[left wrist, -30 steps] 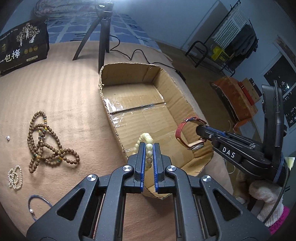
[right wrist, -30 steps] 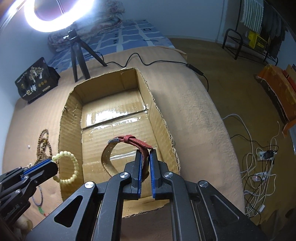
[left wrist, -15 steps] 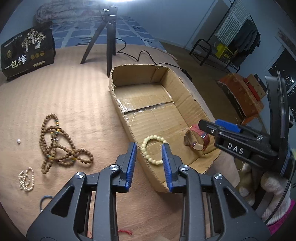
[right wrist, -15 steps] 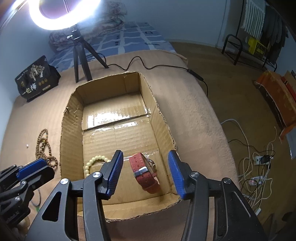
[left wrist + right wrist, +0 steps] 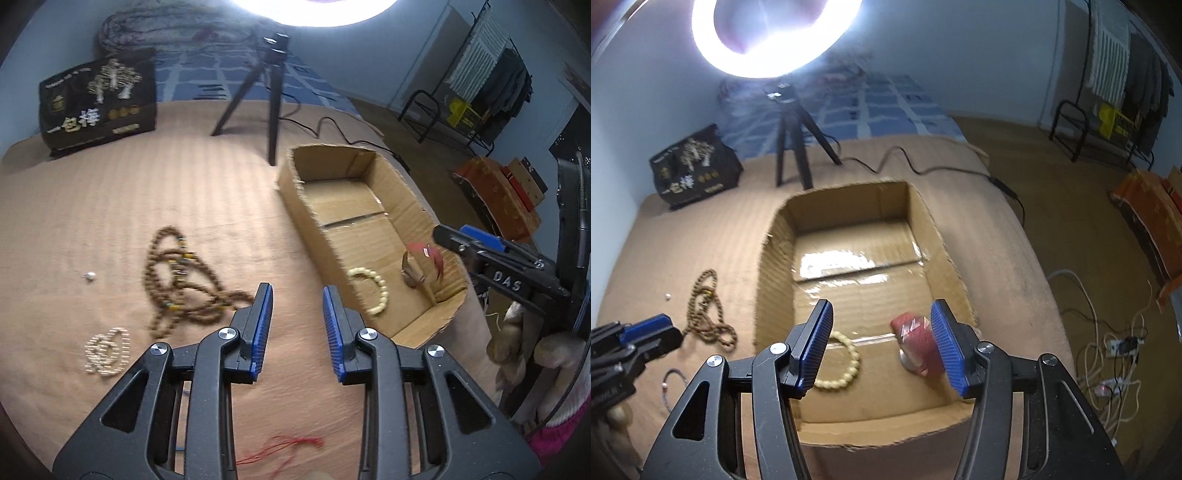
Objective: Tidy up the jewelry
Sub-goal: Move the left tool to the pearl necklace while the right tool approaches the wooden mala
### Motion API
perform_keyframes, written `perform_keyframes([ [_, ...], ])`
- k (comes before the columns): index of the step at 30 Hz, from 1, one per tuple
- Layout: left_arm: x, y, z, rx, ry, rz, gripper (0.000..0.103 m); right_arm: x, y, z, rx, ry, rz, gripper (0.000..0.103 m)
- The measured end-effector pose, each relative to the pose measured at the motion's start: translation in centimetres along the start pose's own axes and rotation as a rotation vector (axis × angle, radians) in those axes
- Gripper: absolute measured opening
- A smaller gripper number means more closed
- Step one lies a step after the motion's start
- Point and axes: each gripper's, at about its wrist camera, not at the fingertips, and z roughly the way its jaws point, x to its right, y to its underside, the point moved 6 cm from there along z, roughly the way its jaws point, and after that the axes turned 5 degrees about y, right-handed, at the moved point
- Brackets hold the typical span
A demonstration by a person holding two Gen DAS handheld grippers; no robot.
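An open cardboard box (image 5: 406, 206) (image 5: 775, 258) lies on the tan bed. Inside it lie a cream bead bracelet (image 5: 373, 291) (image 5: 842, 369) and a red-strap watch (image 5: 421, 266) (image 5: 918, 343). My left gripper (image 5: 297, 314) is open and empty, above the bed left of the box. My right gripper (image 5: 881, 332) is open and empty, above the box's near end; it also shows in the left wrist view (image 5: 480, 240). A brown wooden bead necklace (image 5: 177, 277) (image 5: 705, 310) and a small pearl bracelet (image 5: 107, 347) lie on the bed.
A black tripod (image 5: 269, 96) (image 5: 792, 136) with a ring light stands behind the box, its cable running right. A black printed bag (image 5: 96, 99) (image 5: 694, 170) stands at the back left. A red thread (image 5: 288, 446) and a thin cord bracelet (image 5: 666, 384) lie near me.
Both grippers opened and dropped the cream bracelet and the watch into the box. Both have since drawn back; the left has swung leftward toward the necklaces.
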Motion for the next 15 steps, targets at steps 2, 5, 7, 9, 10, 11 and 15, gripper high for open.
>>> perform_keyframes([
  [2, -1.5, 0.1, -1.2, 0.019, -0.018, 0.004, 0.027, -0.7, -0.1, -0.2, 0.014, -0.017, -0.012, 0.054],
  [5, -4.1, 0.5, -2.8, 0.029, -0.052, -0.005, 0.027, -2.2, -0.1, -0.3, 0.020, -0.060, -0.046, 0.054],
  [7, -6.1, 1.0, -3.9, 0.025, -0.078, -0.017, 0.027, -3.3, 0.0, -0.4, 0.013, -0.079, -0.078, 0.054],
  [9, -7.9, 1.4, -4.7, 0.018, -0.104, -0.033, 0.027, -4.2, 0.2, -0.6, 0.007, -0.093, -0.100, 0.054],
  [10, -8.6, 1.6, -5.0, 0.017, -0.112, -0.042, 0.027, -4.8, 0.2, -0.6, 0.003, -0.094, -0.113, 0.054],
  [11, -9.6, 1.9, -5.4, 0.015, -0.123, -0.054, 0.027, -5.2, 0.3, -0.7, 0.001, -0.097, -0.118, 0.054],
  [15, -12.8, 3.0, -6.4, -0.003, -0.157, -0.102, 0.029, -6.8, 0.2, -1.1, -0.007, -0.122, -0.126, 0.054],
])
